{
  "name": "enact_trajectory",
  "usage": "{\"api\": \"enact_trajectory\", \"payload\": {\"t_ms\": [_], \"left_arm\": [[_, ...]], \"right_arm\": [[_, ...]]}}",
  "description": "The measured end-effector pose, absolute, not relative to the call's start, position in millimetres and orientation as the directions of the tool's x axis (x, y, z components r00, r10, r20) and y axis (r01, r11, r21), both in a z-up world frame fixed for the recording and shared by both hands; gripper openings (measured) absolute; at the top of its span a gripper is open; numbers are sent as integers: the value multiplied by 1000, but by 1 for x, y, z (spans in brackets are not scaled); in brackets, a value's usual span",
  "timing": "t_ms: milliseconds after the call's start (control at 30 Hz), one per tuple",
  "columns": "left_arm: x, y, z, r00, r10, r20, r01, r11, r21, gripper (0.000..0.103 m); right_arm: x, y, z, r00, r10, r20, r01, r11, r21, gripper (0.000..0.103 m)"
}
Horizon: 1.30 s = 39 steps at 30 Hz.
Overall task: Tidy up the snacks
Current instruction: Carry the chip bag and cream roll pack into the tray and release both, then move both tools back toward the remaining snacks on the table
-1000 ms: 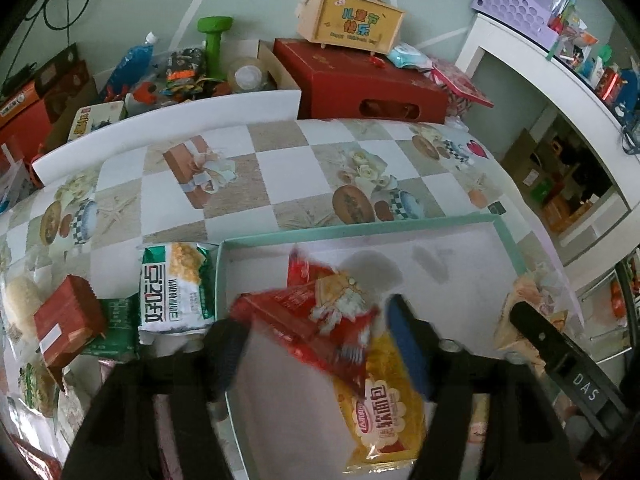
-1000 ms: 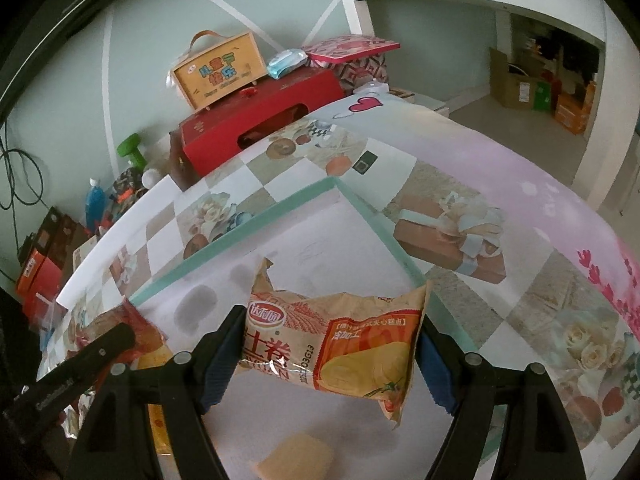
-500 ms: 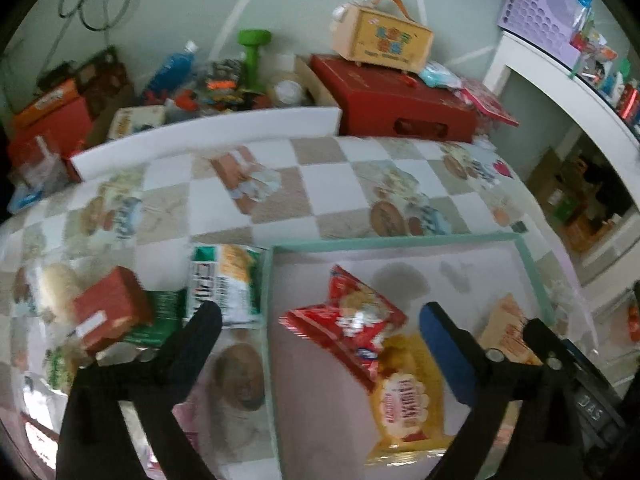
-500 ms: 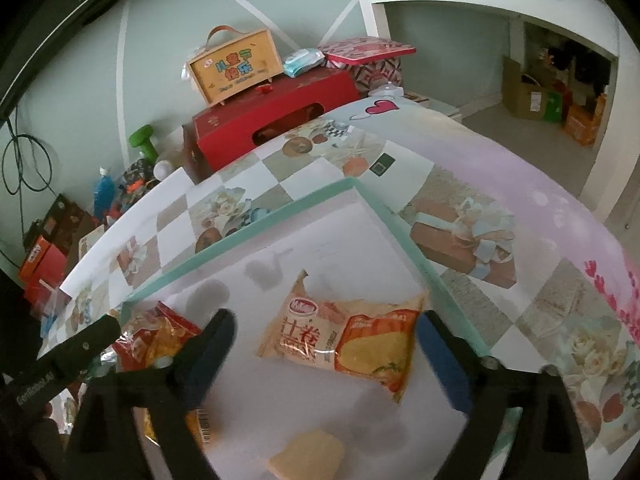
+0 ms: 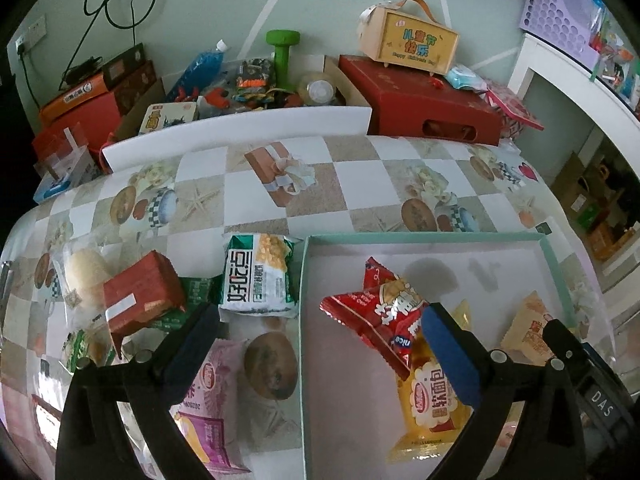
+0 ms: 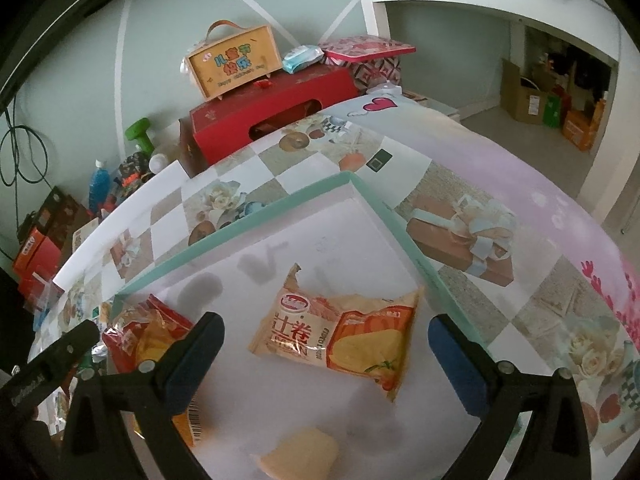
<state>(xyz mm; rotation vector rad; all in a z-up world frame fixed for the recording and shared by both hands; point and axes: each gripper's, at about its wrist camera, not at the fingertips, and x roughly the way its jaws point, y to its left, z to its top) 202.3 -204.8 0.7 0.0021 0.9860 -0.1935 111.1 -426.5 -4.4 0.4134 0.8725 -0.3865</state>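
Both tools are standing with their jaws wide apart and nothing between the pads: the left tool (image 5: 320, 340) and the right tool (image 6: 326, 350) have each just been opening, so the release step appears to be ending. The red snack bag (image 5: 380, 316) is lying inside the teal-rimmed tray (image 5: 424, 236), overlapping the yellow snack bag (image 5: 434, 396), while the orange roll packet (image 6: 340, 344) is resting flat on the tray floor under the right tool. Counting what is sitting in the tray: one red bag, one yellow bag, one orange packet and one small tan packet (image 6: 298, 456), four in all. Still waiting on the counter (image 5: 360, 184) to the left are the green-and-white bag (image 5: 258, 276), the red box (image 5: 140, 292), a pink packet (image 5: 212, 400), a round brown bun (image 5: 272, 364) and a pale bun (image 5: 82, 276); a few more wrappers near the edge are probably there too, though blur is hiding their number. The next move is likely calling for the left tool to swing toward the green-and-white bag just beside the tray's wall and close across its width.
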Motion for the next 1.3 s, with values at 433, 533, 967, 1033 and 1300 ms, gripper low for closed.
{"api": "enact_trajectory", "payload": {"t_ms": [433, 533, 967, 1033, 1300], "left_arm": [[188, -183, 9, 511, -171, -842, 148, 983, -110, 101], [180, -166, 12, 513, -164, -843, 122, 986, -118, 101], [141, -52, 15, 528, -48, -848, -137, 981, -140, 101], [137, -39, 12, 522, -34, -853, -168, 976, -141, 101], [123, 0, -1, 500, -7, -866, -279, 946, -168, 101]], "right_arm": [[112, -417, 1, 588, -145, -796, 465, 865, 186, 103], [113, -407, 7, 603, -135, -786, 445, 875, 191, 103], [123, -329, 28, 655, -19, -755, 241, 953, 185, 103], [124, -318, 29, 656, 3, -755, 211, 959, 187, 103], [126, -265, 24, 641, 75, -764, 74, 985, 158, 103]]}}
